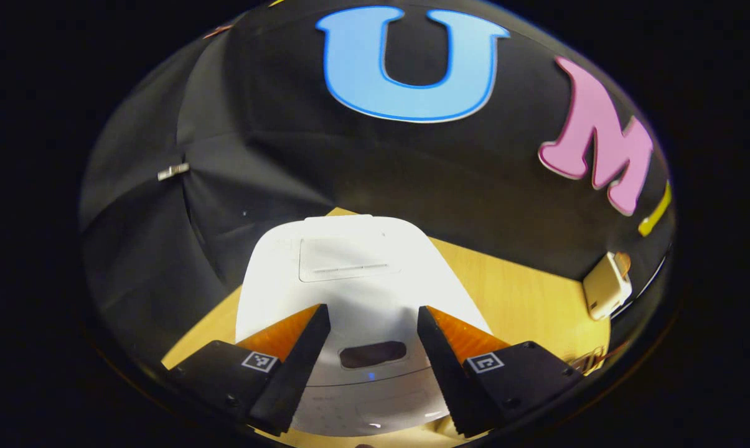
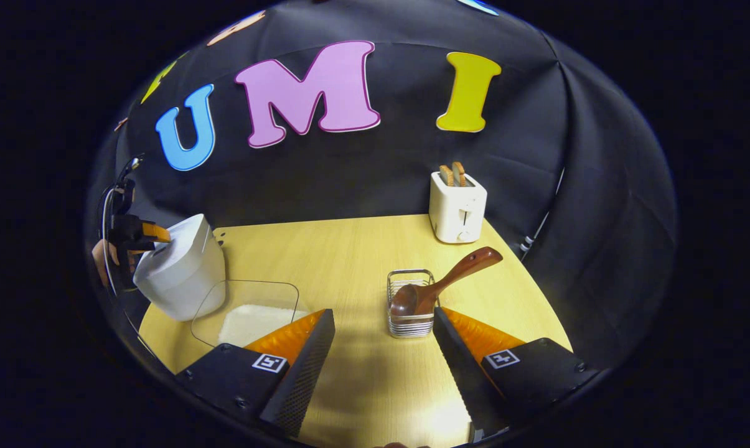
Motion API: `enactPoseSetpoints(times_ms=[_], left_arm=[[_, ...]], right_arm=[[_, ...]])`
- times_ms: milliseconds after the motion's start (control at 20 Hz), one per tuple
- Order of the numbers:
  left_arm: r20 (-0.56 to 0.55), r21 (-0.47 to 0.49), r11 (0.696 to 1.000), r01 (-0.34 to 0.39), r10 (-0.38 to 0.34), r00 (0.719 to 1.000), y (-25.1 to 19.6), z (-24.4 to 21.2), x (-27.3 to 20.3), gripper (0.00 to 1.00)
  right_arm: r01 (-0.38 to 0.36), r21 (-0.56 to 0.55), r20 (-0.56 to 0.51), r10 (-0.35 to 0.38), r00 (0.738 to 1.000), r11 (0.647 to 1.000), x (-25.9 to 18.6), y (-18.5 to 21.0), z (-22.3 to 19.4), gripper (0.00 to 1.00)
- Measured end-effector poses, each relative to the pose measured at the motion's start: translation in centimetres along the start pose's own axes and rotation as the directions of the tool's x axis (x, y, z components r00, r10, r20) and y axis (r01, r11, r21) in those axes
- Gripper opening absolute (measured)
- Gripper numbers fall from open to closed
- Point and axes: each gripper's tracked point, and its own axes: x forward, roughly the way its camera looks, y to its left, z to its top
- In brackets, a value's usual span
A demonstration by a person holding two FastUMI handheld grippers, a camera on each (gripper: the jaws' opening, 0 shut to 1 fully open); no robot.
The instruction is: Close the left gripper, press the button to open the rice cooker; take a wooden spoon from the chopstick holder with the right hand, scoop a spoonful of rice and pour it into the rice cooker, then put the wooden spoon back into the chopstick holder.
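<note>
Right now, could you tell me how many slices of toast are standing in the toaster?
2. Both slices of toast stand side by side in the top slots of the white toaster, at the table's far corner in the right gripper view. None seem hidden.

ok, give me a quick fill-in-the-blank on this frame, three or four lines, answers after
1. The rice cooker lid is ____.
2. The wooden spoon sits in the wire ____.
3. The left gripper has its jaws ____ above the cooker.
4. At the back of the table, the toaster holds ____ slices of bread.

Answers: closed; chopstick holder; open; two
</note>
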Motion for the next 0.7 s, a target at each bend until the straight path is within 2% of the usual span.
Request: enactPoseSetpoints(times_ms=[200,450,700], left_arm=[[0.052,0.016,1.000,-0.009,0.008,0.999,-0.3,0.3,0.3,0.98],[0.069,0.043,0.998,0.035,-0.038,0.997,-0.5,0.8,-0.4,0.98],[0.236,0.070,0.994,0.080,-0.094,0.967,-0.1,4.3,-5.3,0.96]], right_arm=[[-0.045,-0.027,-0.008,0.045,0.999,0.999,-0.5,1.6,-0.9,0.99],[-0.068,-0.032,-0.007,0.067,0.998,0.997,-1.4,3.5,-1.1,0.99],[-0.038,-0.029,0.039,0.039,0.998,0.999,-2.3,5.5,0.7,0.99]])
